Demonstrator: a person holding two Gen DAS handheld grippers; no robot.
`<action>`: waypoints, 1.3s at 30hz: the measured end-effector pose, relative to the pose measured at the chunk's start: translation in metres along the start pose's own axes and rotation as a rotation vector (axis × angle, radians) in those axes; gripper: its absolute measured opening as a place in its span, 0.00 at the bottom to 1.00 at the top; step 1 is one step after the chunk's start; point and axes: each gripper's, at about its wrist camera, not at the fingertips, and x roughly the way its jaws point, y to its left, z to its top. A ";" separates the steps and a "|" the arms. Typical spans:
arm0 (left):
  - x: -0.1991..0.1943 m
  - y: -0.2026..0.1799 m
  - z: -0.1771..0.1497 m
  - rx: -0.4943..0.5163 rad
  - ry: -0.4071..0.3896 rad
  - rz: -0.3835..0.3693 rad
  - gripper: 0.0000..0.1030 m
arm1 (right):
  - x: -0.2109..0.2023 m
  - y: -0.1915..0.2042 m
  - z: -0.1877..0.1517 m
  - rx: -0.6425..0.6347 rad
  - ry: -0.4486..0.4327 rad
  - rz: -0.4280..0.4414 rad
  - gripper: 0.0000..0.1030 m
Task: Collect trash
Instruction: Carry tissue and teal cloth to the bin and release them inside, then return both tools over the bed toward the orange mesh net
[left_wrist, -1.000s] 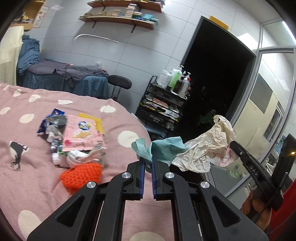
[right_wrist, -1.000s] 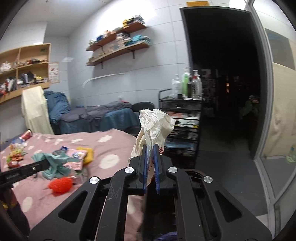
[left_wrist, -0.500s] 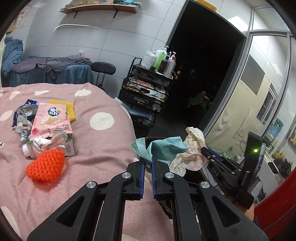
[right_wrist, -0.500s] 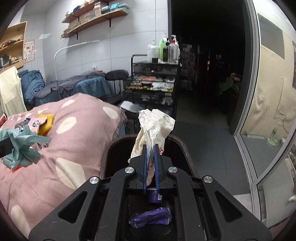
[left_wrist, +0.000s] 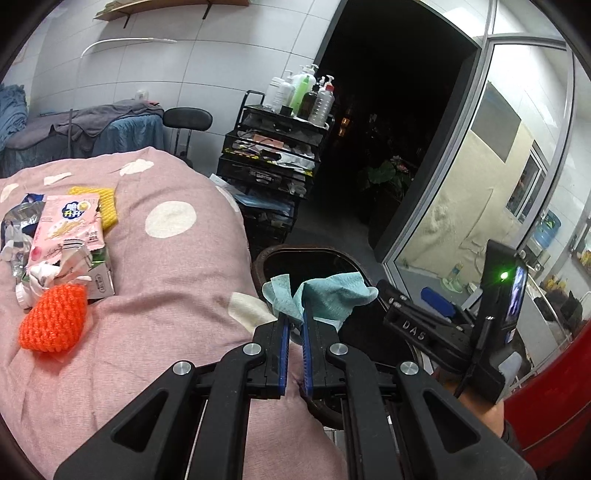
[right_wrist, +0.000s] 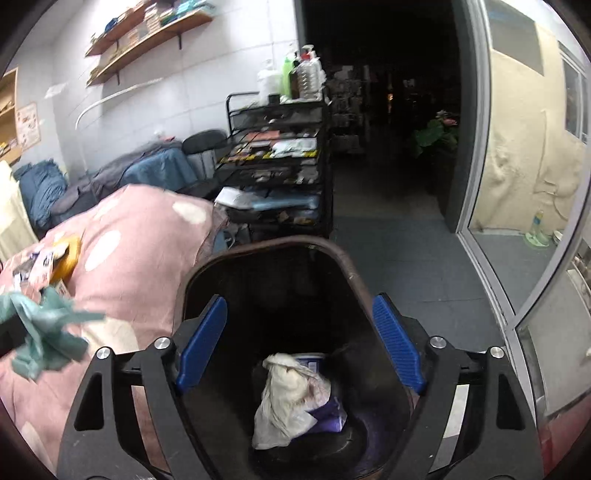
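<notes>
Right fingers (right_wrist: 299, 345) just opened over the bin (right_wrist: 343, 258); paper wad (right_wrist: 291, 398) now lies inside. Left fingers (left_wrist: 294, 325) clamp the teal rag (left_wrist: 332, 295) near the bin rim, next to drop.

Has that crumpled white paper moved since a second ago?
Yes. The crumpled white paper has dropped out of the right gripper, whose jaws have just opened, and lies down inside the bin.

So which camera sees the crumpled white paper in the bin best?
The right wrist view. It looks straight down into the bin, where the crumpled white paper lies at the bottom. In the left wrist view only the bin's rim and dark inside show, not the paper.
</notes>
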 end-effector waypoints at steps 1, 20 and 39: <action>0.002 -0.003 0.000 0.006 0.005 -0.003 0.07 | -0.004 -0.001 0.002 0.004 -0.016 -0.010 0.84; 0.062 -0.036 0.002 0.083 0.182 -0.054 0.07 | -0.059 -0.028 0.018 0.160 -0.232 -0.099 0.95; 0.086 -0.040 -0.009 0.110 0.281 -0.041 0.72 | -0.069 -0.035 0.023 0.215 -0.275 -0.106 0.95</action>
